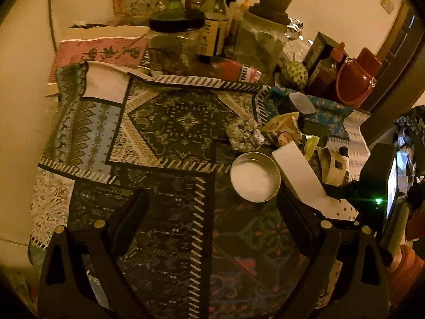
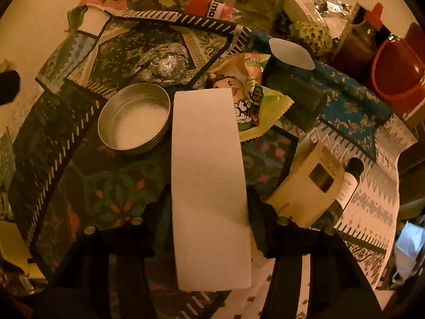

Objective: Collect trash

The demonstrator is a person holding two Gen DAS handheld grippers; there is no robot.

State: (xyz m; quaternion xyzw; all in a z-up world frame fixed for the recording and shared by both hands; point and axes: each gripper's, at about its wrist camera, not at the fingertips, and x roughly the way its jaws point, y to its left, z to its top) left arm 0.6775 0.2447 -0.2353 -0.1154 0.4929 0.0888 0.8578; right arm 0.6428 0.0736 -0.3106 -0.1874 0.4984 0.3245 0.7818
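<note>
A: Left wrist view, item one. What do you list?

B: Your left claw (image 1: 212, 212) stands wide and empty above the patterned cloths of the tabletop (image 1: 170, 122). Ahead of its right finger lies a white box (image 1: 297, 178), long and flat-sided, beside a shallow metal tin (image 1: 255, 176) with white contents. Past those: a crumpled foil ball (image 1: 243, 133), a snack wrapper (image 1: 283, 129), and a tan carton (image 1: 333, 166) lying on its side.

A: Handling notes on those?

B: My judgement only. The foil looks light and will crush, so pinch it across the middle. The wrapper is limp and likely slippery; take it by a bunched edge. The tin is rigid, its contents loose, so keep it level.

A: Right wrist view?

B: The white box (image 2: 209, 186) runs straight down between the fingers of your right claw (image 2: 209, 212), which sit narrowed at either long side. Whether the pads actually press on it, I cannot tell; the contact is in shadow. The metal tin (image 2: 134, 122) sits just left of the box, the snack wrapper (image 2: 249, 106) at its far end, the foil ball (image 2: 166, 65) beyond, and the tan carton (image 2: 310, 183) to the right.

A: And the box itself?

B: It reads as thin card, light, probably hollow. Hold it across the long sides near the middle, and gently, since the walls may buckle.
</note>
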